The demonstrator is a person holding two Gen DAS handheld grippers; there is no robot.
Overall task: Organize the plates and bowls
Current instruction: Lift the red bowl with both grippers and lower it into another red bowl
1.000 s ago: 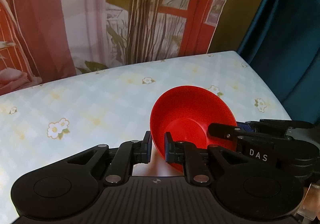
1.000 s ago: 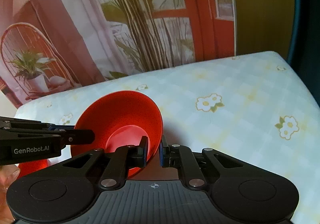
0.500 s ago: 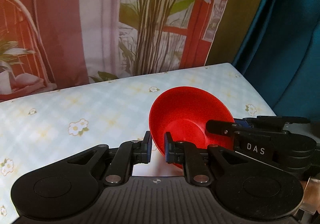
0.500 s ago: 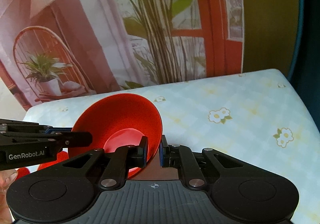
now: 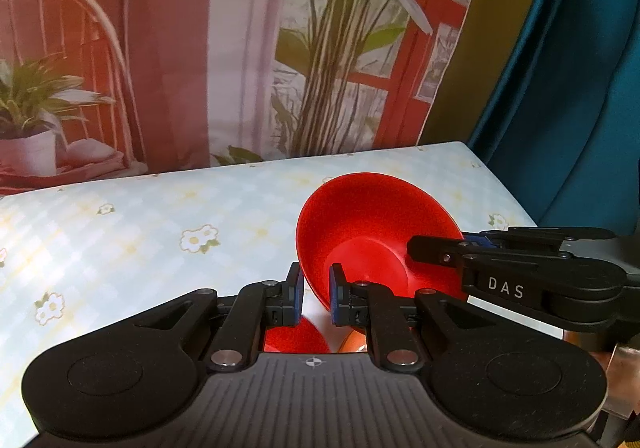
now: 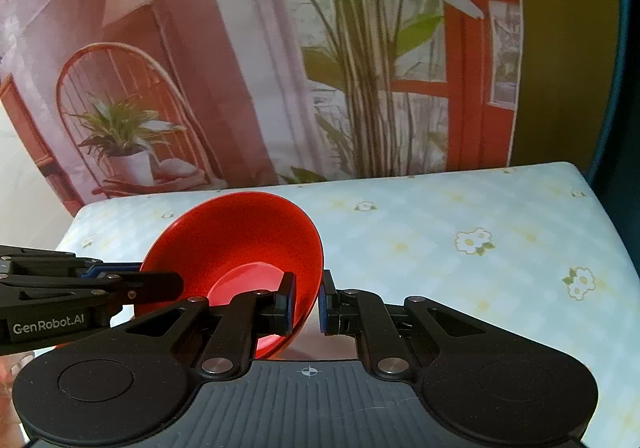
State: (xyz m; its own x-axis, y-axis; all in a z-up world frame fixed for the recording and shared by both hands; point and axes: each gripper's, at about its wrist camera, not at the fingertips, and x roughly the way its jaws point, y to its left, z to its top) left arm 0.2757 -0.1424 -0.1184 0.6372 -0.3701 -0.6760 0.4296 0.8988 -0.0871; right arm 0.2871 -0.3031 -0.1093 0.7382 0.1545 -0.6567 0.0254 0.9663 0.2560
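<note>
A red bowl (image 5: 372, 224) is held in the air above the table, tilted, gripped at opposite rims by both grippers. My left gripper (image 5: 314, 294) is shut on its near left rim. My right gripper (image 6: 307, 300) is shut on its right rim; the bowl shows in the right wrist view (image 6: 240, 248) too. The right gripper enters the left wrist view from the right (image 5: 440, 252), and the left gripper enters the right wrist view from the left (image 6: 160, 282). Below the left gripper more red dishes (image 5: 296, 338) show, mostly hidden.
The table has a pale checked cloth with daisies (image 5: 140, 232), (image 6: 460, 248). A printed backdrop with plants and a chair (image 5: 240, 48) stands along its far edge. A teal curtain (image 5: 580, 88) hangs at the right.
Both grippers have lifted the red bowl higher above the table; more backdrop shows and the table looks farther away. Red dishes have come into sight beneath the left gripper.
</note>
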